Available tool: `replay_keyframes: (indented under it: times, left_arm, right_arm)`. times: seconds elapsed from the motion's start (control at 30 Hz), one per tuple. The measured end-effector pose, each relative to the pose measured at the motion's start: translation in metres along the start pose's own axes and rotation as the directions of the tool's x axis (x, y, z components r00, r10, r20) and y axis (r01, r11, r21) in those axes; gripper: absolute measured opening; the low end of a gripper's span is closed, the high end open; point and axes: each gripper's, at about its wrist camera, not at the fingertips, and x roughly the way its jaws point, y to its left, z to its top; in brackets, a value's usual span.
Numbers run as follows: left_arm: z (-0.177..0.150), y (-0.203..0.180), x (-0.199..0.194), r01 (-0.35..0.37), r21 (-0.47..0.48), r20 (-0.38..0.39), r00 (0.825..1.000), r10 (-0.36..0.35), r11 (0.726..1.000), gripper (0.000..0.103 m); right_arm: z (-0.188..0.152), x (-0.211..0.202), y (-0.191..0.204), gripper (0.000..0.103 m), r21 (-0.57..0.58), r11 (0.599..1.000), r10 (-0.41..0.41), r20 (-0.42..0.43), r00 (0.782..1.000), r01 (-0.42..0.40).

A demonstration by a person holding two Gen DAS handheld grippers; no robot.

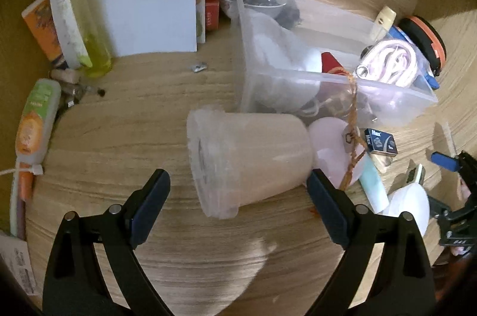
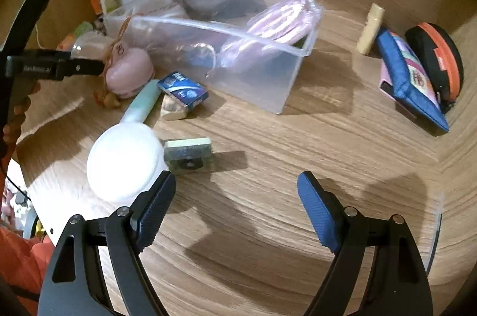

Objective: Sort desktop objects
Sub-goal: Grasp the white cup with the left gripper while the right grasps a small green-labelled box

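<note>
A translucent plastic cup (image 1: 247, 160) lies on its side on the wooden desk. My left gripper (image 1: 238, 181) is open, its fingers on either side of the cup, not touching it. A clear plastic bin (image 1: 313, 71) behind the cup holds a pink-and-white pouch (image 1: 393, 65) and other items; it also shows in the right wrist view (image 2: 268, 68). My right gripper (image 2: 235, 184) is open and empty above bare desk. Just beyond it lie a small green block (image 2: 187, 152) and a white round hand mirror (image 2: 125, 163).
A pink rounded object (image 2: 128, 68), a blue Max staple box (image 2: 183, 89) and an eraser (image 2: 173, 108) lie beside the bin. A blue pouch (image 2: 411, 77) and an orange-black case (image 2: 438, 59) stand at right. Bottles (image 1: 74, 11), a white box (image 1: 149, 2) and packets crowd the back left.
</note>
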Motion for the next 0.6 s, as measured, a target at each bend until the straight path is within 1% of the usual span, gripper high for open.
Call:
replay_keyframes:
  times: [0.07, 0.2, 0.27, 0.3, 0.33, 0.37, 0.4, 0.47, 0.53, 0.6]
  left_arm:
    - [-0.002, 0.003, -0.001, 0.001, -0.006, -0.002, 1.0, -0.001, 1.0, 0.094]
    - [-0.004, 0.002, -0.006, -0.027, 0.008, 0.007, 1.0, 0.027, 1.0, 0.094]
    - [-0.002, 0.003, -0.005, -0.025, 0.002, 0.008, 1.0, 0.025, 1.0, 0.094]
    - [-0.002, 0.002, -0.005, -0.018, -0.002, 0.008, 1.0, 0.018, 1.0, 0.094]
    - [-0.001, 0.0, -0.004, -0.01, -0.001, 0.007, 1.0, 0.01, 1.0, 0.094]
    - [-0.001, -0.001, -0.003, -0.007, 0.003, 0.007, 1.0, 0.007, 1.0, 0.094]
    - [0.0, -0.004, -0.001, -0.011, 0.012, 0.012, 1.0, 0.011, 1.0, 0.094]
    - [0.002, -0.008, 0.002, -0.033, 0.019, 0.02, 0.999, 0.033, 0.999, 0.094]
    - [0.005, -0.007, 0.004, -0.045, 0.009, 0.028, 0.999, 0.044, 0.999, 0.094]
    - [0.008, -0.006, 0.007, -0.048, -0.005, 0.032, 0.998, 0.048, 0.999, 0.092]
  right_arm:
    - [0.002, 0.002, 0.002, 0.081, -0.003, 1.0, 0.019, -0.001, 1.0, -0.019]
    - [0.005, 0.005, 0.007, 0.081, -0.006, 0.999, 0.041, 0.003, 0.999, -0.041]
    - [0.006, 0.008, 0.009, 0.079, -0.001, 0.998, 0.056, 0.003, 0.998, -0.056]
    - [0.008, 0.009, 0.01, 0.075, 0.003, 0.998, 0.06, 0.007, 0.998, -0.06]
    - [0.009, 0.011, 0.011, 0.065, 0.003, 0.998, 0.063, 0.001, 0.998, -0.063]
    - [0.01, 0.013, 0.012, 0.06, 0.003, 0.998, 0.067, -0.008, 0.998, -0.067]
    - [0.011, 0.015, 0.013, 0.05, 0.003, 0.997, 0.071, -0.015, 0.997, -0.071]
    - [0.012, 0.015, 0.013, 0.044, 0.002, 0.998, 0.062, -0.008, 0.998, -0.062]
    - [0.015, 0.016, 0.012, 0.032, 0.008, 0.998, 0.064, -0.008, 0.998, -0.064]
    - [0.016, 0.016, 0.01, 0.031, 0.018, 0.997, 0.068, -0.005, 0.998, -0.068]
